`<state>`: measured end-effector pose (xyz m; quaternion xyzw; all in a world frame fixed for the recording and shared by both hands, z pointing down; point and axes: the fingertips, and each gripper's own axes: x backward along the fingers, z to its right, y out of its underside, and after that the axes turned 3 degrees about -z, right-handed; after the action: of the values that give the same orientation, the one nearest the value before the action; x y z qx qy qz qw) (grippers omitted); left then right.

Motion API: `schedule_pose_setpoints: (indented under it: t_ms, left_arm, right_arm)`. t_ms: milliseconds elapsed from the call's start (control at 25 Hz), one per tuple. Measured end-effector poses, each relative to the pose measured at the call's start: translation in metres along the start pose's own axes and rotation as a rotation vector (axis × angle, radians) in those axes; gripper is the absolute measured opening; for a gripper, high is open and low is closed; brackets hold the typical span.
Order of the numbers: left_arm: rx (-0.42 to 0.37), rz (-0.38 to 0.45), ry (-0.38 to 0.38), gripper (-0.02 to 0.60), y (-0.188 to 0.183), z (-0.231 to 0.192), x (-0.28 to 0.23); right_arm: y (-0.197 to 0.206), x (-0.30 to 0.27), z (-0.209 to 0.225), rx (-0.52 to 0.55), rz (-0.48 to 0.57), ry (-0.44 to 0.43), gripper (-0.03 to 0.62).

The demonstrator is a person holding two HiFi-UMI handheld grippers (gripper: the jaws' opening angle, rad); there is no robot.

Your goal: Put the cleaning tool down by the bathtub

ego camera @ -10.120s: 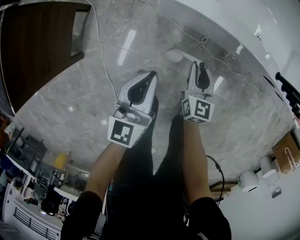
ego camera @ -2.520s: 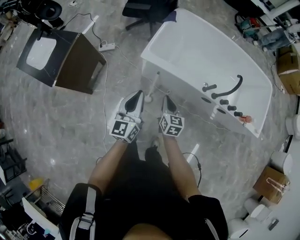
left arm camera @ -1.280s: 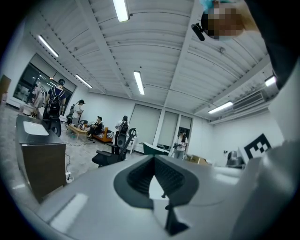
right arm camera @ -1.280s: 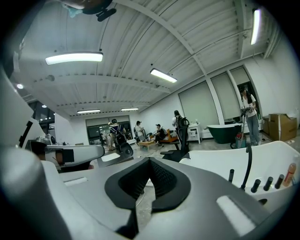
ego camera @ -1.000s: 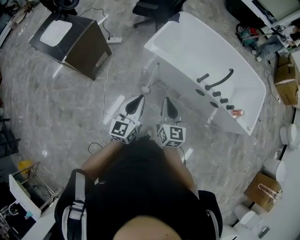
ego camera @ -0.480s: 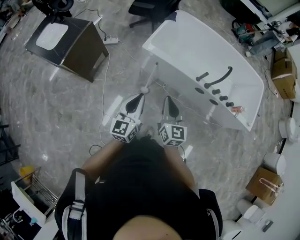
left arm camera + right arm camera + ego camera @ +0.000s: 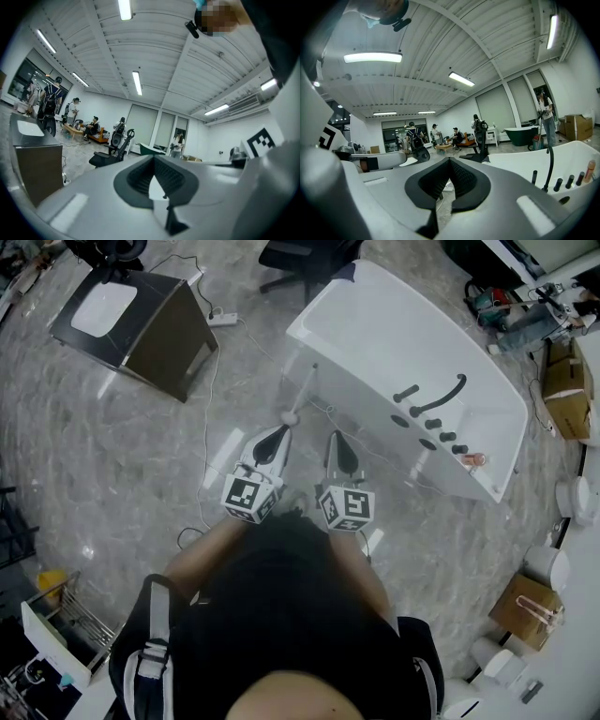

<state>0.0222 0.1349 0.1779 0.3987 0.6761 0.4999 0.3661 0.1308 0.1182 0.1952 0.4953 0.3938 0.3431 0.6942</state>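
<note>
From the left, the left gripper [image 7: 275,439] is clenched on nothing, the cleaning tool [image 7: 302,393] (a white stick, round head on the floor) leans against the bathtub [image 7: 375,324] just ahead, and the right gripper [image 7: 335,444] is likewise clamped empty, so the put-down looks done.

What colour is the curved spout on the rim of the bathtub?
Black, against the white bathtub. The curved spout shows best in the head view.

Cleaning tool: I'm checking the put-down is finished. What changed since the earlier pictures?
Both grippers, low beside the cleaning tool ten seconds ago, have pulled back; left gripper and right gripper are shut, empty. The tool stays standing by the bathtub.
</note>
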Motion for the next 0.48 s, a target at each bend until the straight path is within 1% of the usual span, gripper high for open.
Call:
schedule_pose_setpoints:
  t_ms: [480]
  left_arm:
    - [0.007,-0.001,-0.003,0.008,-0.001,-0.010,-0.003]
  right_arm:
    - [-0.001,-0.012,-0.009,-0.006,0.002,-0.020,-0.002]
